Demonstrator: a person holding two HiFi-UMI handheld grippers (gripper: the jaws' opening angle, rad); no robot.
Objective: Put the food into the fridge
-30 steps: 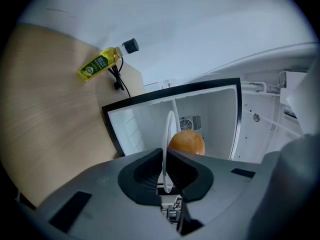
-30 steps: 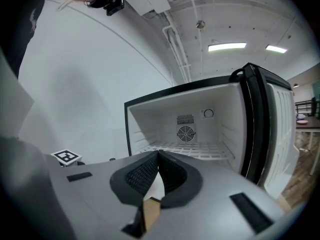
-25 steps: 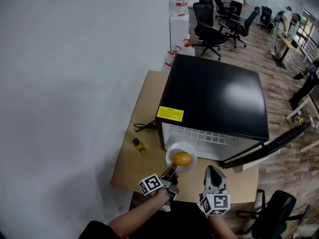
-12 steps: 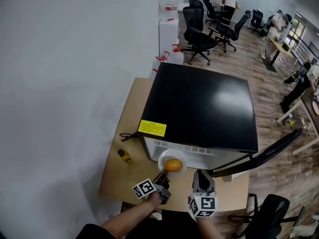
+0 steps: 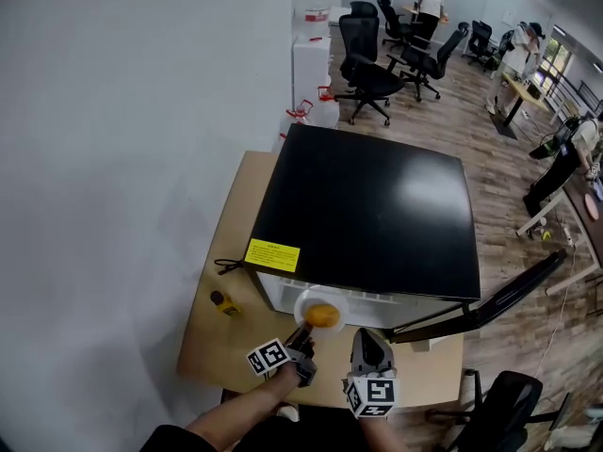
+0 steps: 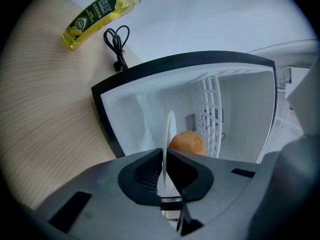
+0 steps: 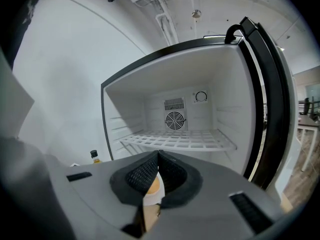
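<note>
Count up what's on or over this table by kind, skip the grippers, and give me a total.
fridge: 1
oil bottle: 1
cable: 1
plate: 1
orange food item: 1
Total: 5

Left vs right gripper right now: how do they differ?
Left gripper jaws clamp the rim of the white plate, orange food on it; right gripper jaws are shut on nothing. Left gripper is rolled sideways; right gripper sits upright. Both face the open fridge.
</note>
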